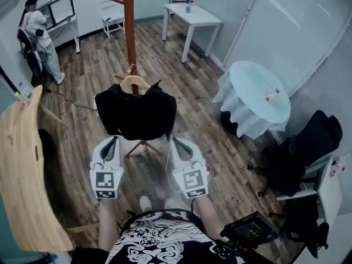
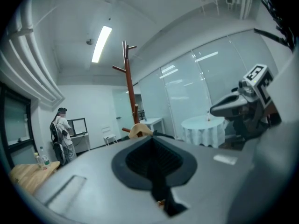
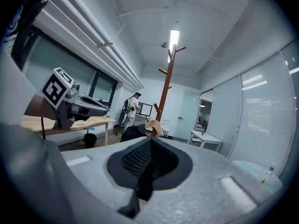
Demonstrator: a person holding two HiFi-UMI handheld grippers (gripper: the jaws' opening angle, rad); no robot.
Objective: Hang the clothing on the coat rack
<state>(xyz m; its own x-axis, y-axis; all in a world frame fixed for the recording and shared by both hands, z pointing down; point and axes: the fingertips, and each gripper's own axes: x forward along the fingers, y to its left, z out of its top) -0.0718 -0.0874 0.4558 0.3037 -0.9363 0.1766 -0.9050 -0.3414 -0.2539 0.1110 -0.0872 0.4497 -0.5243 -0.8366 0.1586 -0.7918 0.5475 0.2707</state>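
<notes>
Both grippers sit low in the head view's centre: the left gripper (image 1: 113, 141) and the right gripper (image 1: 177, 142) each have their jaws pressed together, and each gripper's own view shows nothing between them. Their tips are just beneath the hem of the shirt (image 1: 135, 114), whether touching it I cannot tell.

Just above, at mid-frame, the black shirt drapes from a wooden hanger (image 1: 134, 82) whose hook lies against the pole of the rack (image 1: 130, 21). Whether it is fully seated on a peg is unclear.

The shirt looks light, soft and limp, likely to slide off if tugged by the cloth. The stiff hanger, at its shoulder or neck, seems the surer hold.

At upper left, well apart, a person (image 1: 41, 37) stands by a desk.
</notes>
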